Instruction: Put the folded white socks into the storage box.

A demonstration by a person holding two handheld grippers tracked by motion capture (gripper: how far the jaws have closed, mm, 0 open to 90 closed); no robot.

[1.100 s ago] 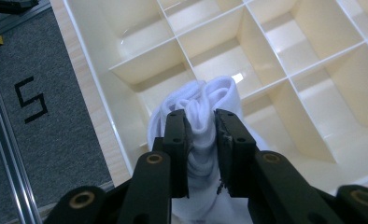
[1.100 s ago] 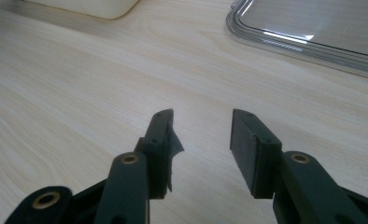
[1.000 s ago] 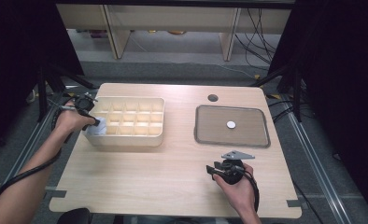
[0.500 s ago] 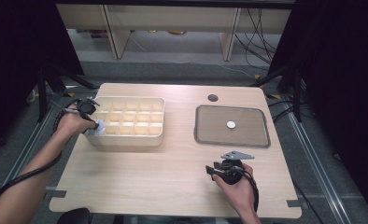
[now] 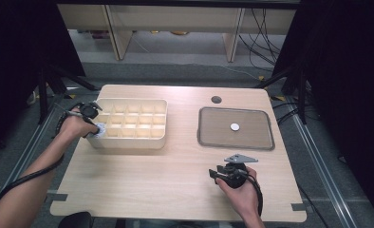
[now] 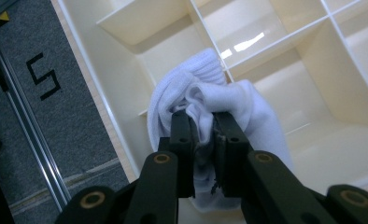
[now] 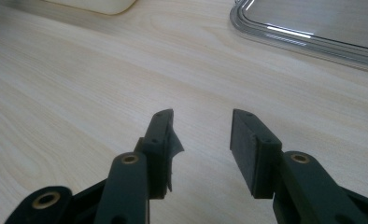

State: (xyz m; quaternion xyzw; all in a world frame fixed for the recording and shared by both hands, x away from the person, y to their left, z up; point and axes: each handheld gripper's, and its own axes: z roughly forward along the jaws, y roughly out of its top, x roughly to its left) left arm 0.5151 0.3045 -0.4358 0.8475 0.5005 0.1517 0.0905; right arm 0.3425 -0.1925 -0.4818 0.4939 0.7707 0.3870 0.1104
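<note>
Your left tool [image 6: 201, 122] is clamped on a bunched white sock [image 6: 210, 100], and its jaws have just been closing further on it; a fold of the fabric is pinched between the two black pads, and the rest bulges out ahead of and to either side of the tips. The sock hangs from that tool over the left end of the cream divided box [image 6: 285, 60], above the compartments nearest that end wall; whether the cloth touches a divider you cannot tell. From the high view, your left tool [image 5: 96, 127] sits at the box's [image 5: 128, 140] left end.

Your right tool [image 7: 201, 135] has its jaws standing well apart with nothing between them, only bare table [image 7: 79, 84] beneath. Ahead and to the right of it lies the grey tray [image 7: 313, 42]. From above, your right tool [image 5: 221, 172] is near the front edge of the table, just short of the tray [image 5: 270, 142].
</note>
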